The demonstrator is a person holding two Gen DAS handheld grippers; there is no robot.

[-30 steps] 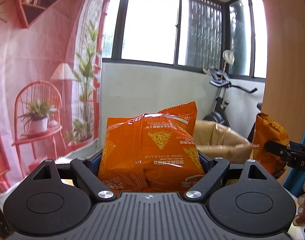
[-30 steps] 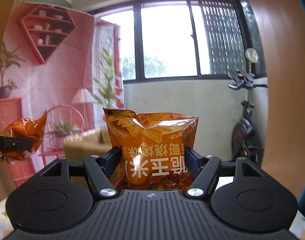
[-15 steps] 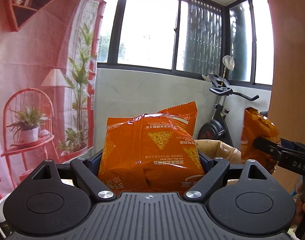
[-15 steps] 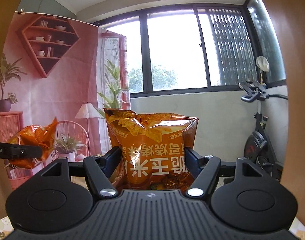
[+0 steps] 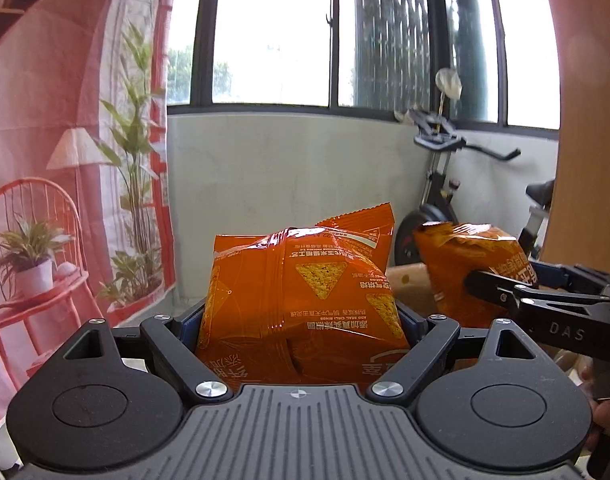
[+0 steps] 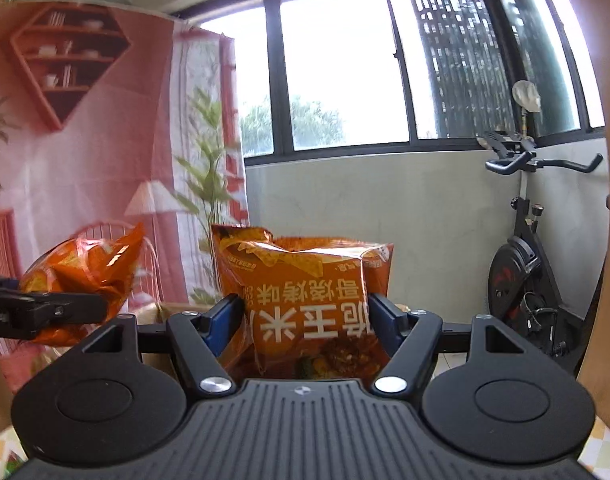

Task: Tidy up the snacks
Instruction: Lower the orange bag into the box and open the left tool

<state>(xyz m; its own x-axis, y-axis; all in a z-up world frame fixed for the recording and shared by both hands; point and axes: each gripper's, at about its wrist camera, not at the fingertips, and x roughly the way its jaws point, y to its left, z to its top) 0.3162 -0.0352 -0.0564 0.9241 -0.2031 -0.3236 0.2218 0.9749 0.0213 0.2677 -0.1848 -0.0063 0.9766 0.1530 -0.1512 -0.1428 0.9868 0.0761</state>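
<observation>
Clearly each tool clamps a light, puffy, crushable chip bag at mid-body, left tool (image 5: 301,320) on its bag (image 5: 305,292), right tool (image 6: 303,320) on its own bag (image 6: 305,300), the other's at 3 and 9 o'clock.

Left hand-held gripper (image 5: 301,320): black body, grey ribbed top, blue pads. Its chip bag (image 5: 301,300): glossy orange, yellow triangle chips, white print. Right hand-held gripper (image 6: 305,320): same black, grey and blue. Its snack bag (image 6: 309,300): orange, large white characters, chip pattern along the top. Backdrop (image 6: 85,140): pink-red with green printed plants. Exercise bike (image 6: 525,272): black. Window frame (image 5: 333,40): dark.
</observation>
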